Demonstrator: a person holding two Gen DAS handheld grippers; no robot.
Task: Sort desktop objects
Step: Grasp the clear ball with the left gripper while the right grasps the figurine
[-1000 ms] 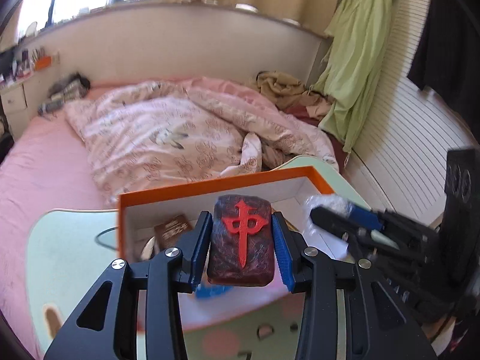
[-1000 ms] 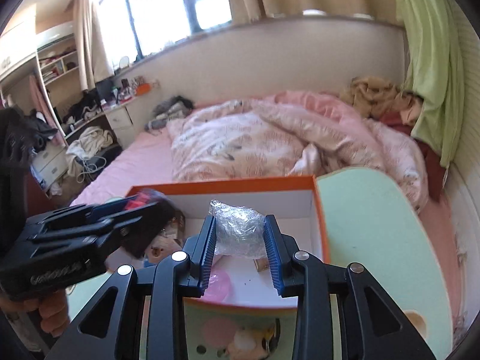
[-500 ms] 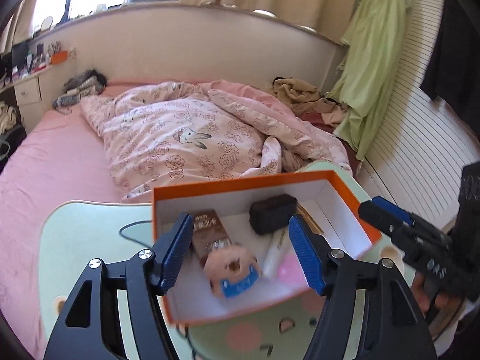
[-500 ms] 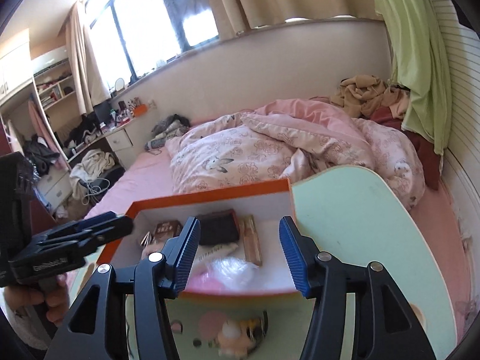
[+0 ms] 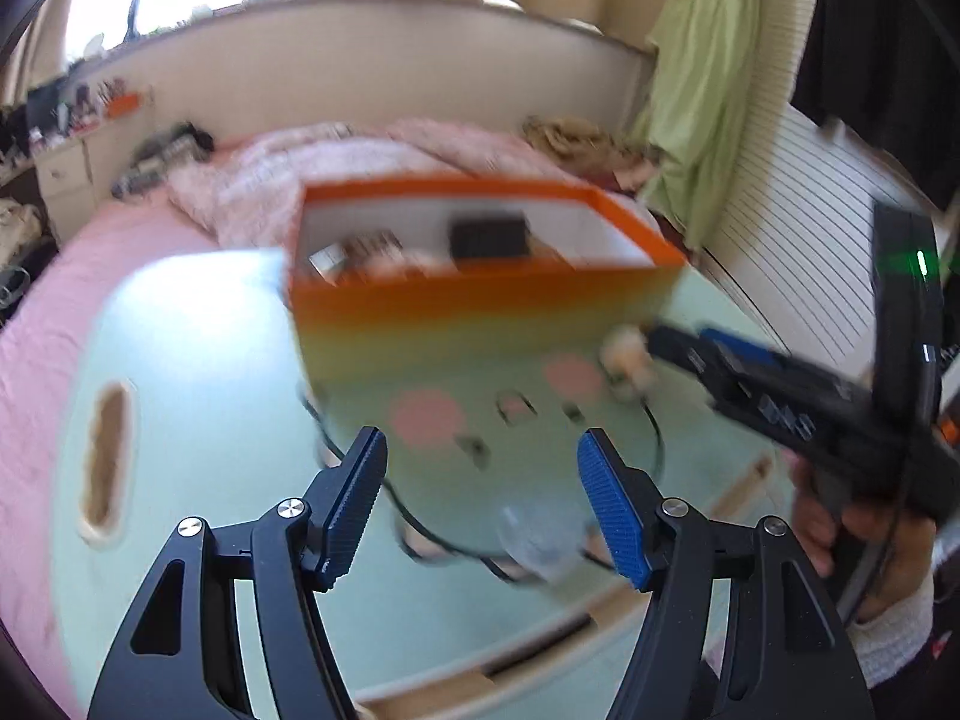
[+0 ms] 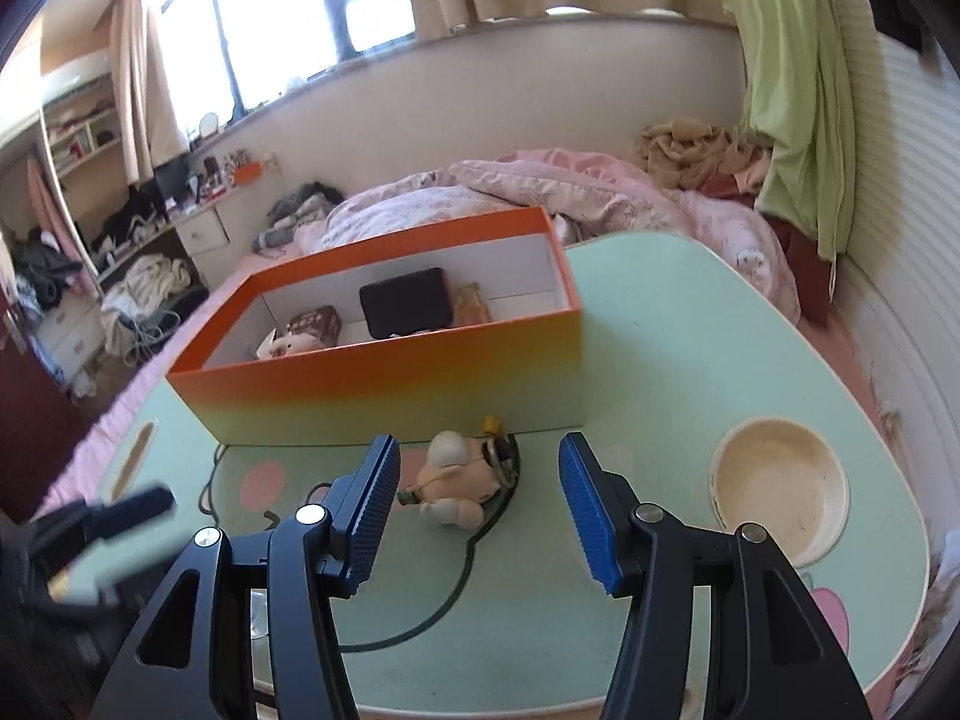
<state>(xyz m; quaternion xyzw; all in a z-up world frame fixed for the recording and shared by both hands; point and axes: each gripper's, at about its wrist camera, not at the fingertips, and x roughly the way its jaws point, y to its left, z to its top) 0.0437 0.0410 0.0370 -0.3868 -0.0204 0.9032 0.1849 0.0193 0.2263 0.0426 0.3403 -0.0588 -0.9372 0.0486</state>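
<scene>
An orange box (image 6: 384, 384) stands on the pale green table (image 6: 690, 360); inside lie a dark block (image 6: 405, 302), a brown packet (image 6: 313, 324) and a small plush. The box also shows, blurred, in the left wrist view (image 5: 480, 306). A small cream toy figure (image 6: 456, 480) lies on the table in front of the box, just ahead of my right gripper (image 6: 480, 498), which is open and empty. My left gripper (image 5: 483, 504) is open and empty above the table; a clear crumpled wrapper (image 5: 540, 546) lies just ahead of it.
A round cream bowl recess (image 6: 780, 489) sits in the table at the right. A dark cable (image 6: 444, 594) loops over the tabletop. A bed with a pink quilt (image 6: 540, 192) lies behind the table. The right gripper shows at the right of the left wrist view (image 5: 780, 402).
Both grippers let go of their objects over the box, opened, and pulled back and down toward the table's near side. The mahjong block lies in the box.
</scene>
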